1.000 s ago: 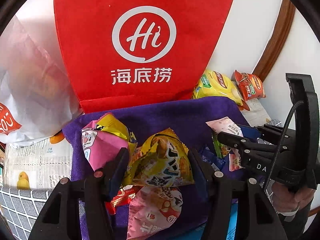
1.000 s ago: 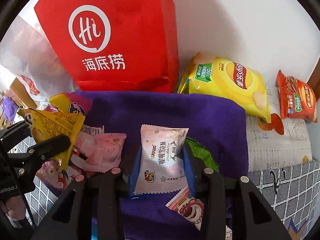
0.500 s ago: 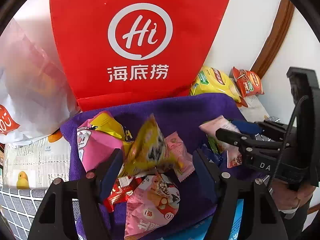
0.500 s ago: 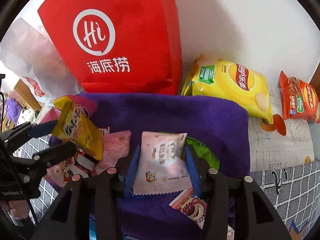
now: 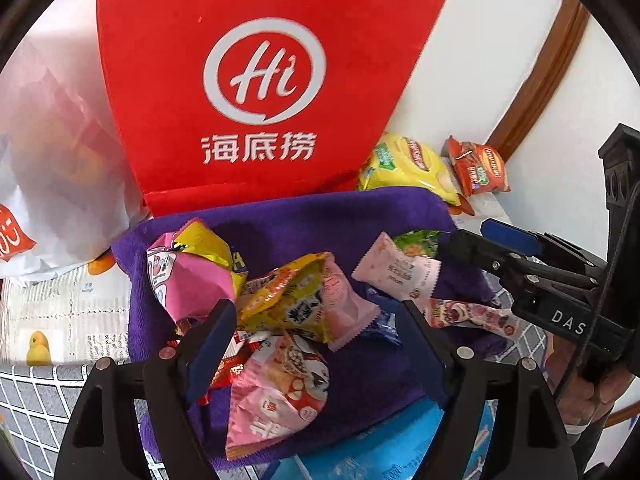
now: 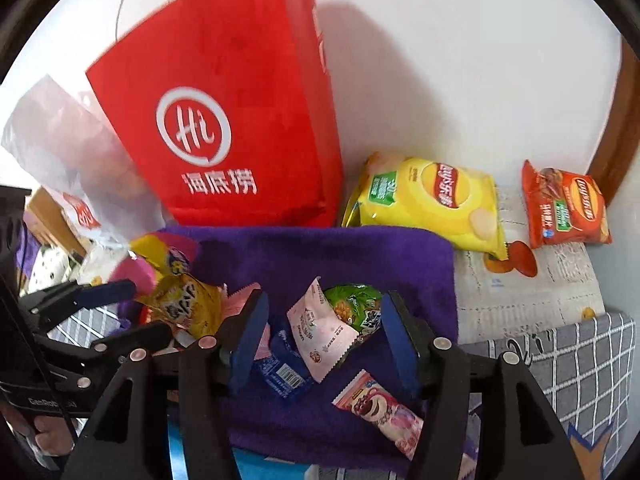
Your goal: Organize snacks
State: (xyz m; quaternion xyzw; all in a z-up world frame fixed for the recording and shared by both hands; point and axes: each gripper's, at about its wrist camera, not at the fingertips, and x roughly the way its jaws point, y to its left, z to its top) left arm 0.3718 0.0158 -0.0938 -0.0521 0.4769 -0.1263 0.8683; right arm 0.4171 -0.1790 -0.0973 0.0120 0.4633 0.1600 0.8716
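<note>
A purple towel (image 5: 304, 220) (image 6: 320, 252) holds a pile of small snack packets. My left gripper (image 5: 316, 336) is open above the pile; the yellow packet (image 5: 284, 296) (image 6: 188, 300) lies loose between its fingers on pink packets. My right gripper (image 6: 324, 332) is open, and the pale pink packet (image 6: 320, 332) (image 5: 396, 272) lies tilted on the towel between its fingers, against a green packet (image 6: 352, 304). A pink-and-yellow bag (image 5: 188, 272) sits at the pile's left. The right gripper also shows at the right of the left wrist view.
A red paper bag (image 5: 256, 80) (image 6: 240, 128) stands behind the towel, a white plastic bag (image 5: 48, 152) to its left. A yellow chip bag (image 6: 432, 200) and an orange chip bag (image 6: 564, 204) lie by the wall at right. A strawberry-print packet (image 6: 380, 408) lies near the towel's front.
Both grippers opened and pulled back. The yellow packet dropped from the left gripper onto the pile, and the pale pink packet dropped from the right gripper onto the towel.
</note>
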